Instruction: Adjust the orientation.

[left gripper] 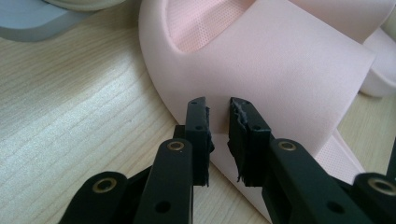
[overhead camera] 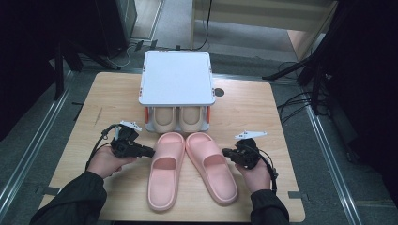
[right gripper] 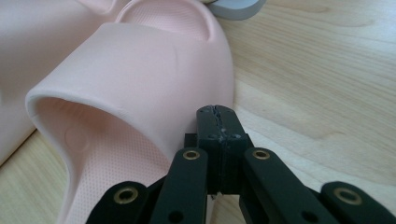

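Left gripper point(left gripper: 218, 109) jaws slightly apart, tips at left pink slipper point(overhead camera: 165, 169) edge, nothing clamped. Right gripper point(right gripper: 217, 121) jaws together, empty, beside right pink slipper point(overhead camera: 213, 168).

High view: fixed overhead, facing forward and down across the whole desk point(overhead camera: 94, 98). Left gripper view: low, close, facing the left pink slipper point(left gripper: 261, 70). Right gripper view: low, close, facing the right pink slipper point(right gripper: 140, 74). Shared by all three views: slippers, desk surface.
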A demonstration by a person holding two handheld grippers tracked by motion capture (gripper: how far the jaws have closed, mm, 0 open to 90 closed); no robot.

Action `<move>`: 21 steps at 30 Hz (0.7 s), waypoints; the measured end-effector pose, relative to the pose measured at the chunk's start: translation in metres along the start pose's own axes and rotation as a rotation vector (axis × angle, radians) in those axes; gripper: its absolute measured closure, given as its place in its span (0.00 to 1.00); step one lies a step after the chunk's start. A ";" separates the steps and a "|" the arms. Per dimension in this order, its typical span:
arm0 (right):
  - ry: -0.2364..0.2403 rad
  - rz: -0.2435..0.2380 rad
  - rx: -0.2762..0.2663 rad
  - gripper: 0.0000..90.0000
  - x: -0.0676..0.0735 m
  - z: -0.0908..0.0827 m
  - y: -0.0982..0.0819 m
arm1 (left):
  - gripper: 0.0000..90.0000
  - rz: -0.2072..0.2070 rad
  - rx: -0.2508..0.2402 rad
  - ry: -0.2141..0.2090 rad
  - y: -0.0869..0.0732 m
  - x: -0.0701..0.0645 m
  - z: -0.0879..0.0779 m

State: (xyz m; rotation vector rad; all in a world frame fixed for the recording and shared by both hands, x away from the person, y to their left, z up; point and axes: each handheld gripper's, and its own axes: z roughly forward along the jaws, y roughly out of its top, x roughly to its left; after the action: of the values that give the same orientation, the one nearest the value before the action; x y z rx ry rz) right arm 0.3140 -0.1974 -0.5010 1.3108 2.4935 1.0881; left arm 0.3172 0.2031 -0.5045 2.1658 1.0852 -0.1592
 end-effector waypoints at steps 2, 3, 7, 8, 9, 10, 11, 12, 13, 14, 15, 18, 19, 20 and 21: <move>0.008 -0.001 0.006 1.00 0.003 0.001 -0.001 | 0.86 -0.002 0.002 -0.007 0.000 0.000 0.000; 0.008 0.000 0.009 1.00 0.004 0.001 -0.001 | 0.86 0.000 0.004 -0.009 -0.001 -0.001 0.000; 0.025 0.003 0.009 1.00 0.008 0.002 -0.002 | 0.86 0.006 0.010 -0.020 -0.002 -0.004 0.001; 0.029 0.006 0.010 1.00 0.009 0.002 -0.003 | 0.86 0.007 0.013 -0.025 -0.002 -0.005 0.001; 0.036 0.003 0.006 1.00 0.009 0.003 -0.003 | 0.86 0.013 0.015 -0.027 -0.003 -0.006 0.002; 0.043 0.003 0.004 1.00 0.011 0.004 -0.003 | 0.86 0.013 0.015 -0.027 -0.003 -0.006 0.002; 0.049 0.005 0.003 1.00 0.012 0.005 -0.004 | 0.86 0.021 0.018 -0.036 -0.003 -0.009 0.003; 0.055 0.002 0.002 1.00 0.013 0.006 -0.004 | 0.86 0.021 0.018 -0.042 -0.002 -0.009 0.004; 0.056 -0.005 -0.001 1.00 0.014 0.007 -0.005 | 0.86 0.021 0.019 -0.051 -0.002 -0.010 0.005; 0.058 -0.006 -0.004 1.00 0.016 0.008 -0.005 | 0.86 0.017 0.016 -0.052 -0.002 -0.011 0.006; 0.056 -0.006 -0.009 1.00 0.016 0.008 -0.005 | 0.86 0.020 0.017 -0.052 -0.002 -0.011 0.006; 0.065 0.008 -0.012 0.99 0.014 0.008 -0.006 | 0.85 0.014 0.018 -0.048 -0.002 -0.010 0.005; 0.063 0.009 -0.014 0.98 0.013 0.008 -0.006 | 0.84 0.010 0.011 -0.050 -0.002 -0.009 0.004; 0.067 0.017 -0.013 0.97 0.013 0.008 -0.006 | 0.83 0.006 0.001 -0.048 -0.001 -0.009 0.002; 0.069 0.017 -0.025 0.97 0.012 0.006 -0.006 | 0.83 0.008 -0.007 -0.045 0.000 -0.009 0.000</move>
State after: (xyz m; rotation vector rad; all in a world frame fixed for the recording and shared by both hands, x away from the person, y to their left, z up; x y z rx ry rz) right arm 0.3052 -0.1869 -0.5071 1.3122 2.5125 1.1839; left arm 0.3111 0.1969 -0.5014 2.1498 1.0502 -0.1994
